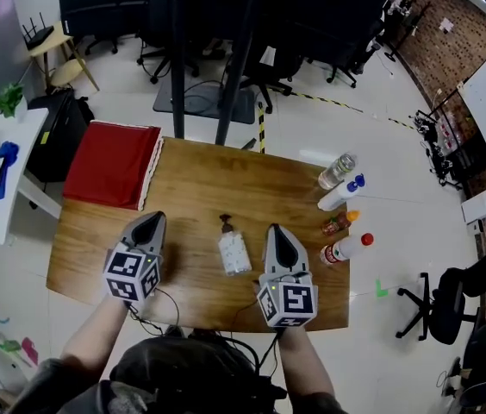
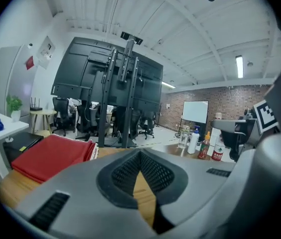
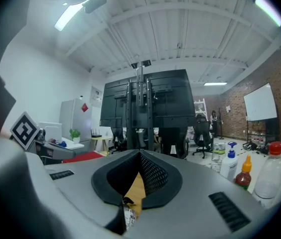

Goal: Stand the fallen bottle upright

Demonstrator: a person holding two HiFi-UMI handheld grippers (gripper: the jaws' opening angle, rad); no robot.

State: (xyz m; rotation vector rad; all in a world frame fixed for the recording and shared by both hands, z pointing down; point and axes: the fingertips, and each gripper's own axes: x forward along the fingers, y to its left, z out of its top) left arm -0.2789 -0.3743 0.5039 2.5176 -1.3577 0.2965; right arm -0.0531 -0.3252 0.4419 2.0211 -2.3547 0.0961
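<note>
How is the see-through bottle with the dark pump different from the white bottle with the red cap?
The clear plastic bottle with the dark pump lies on its side mid-table; the white bottle with the red cap stands upright near the right edge. The pump bottle is see-through, the capped bottle white. Both rest on the wooden table.
</note>
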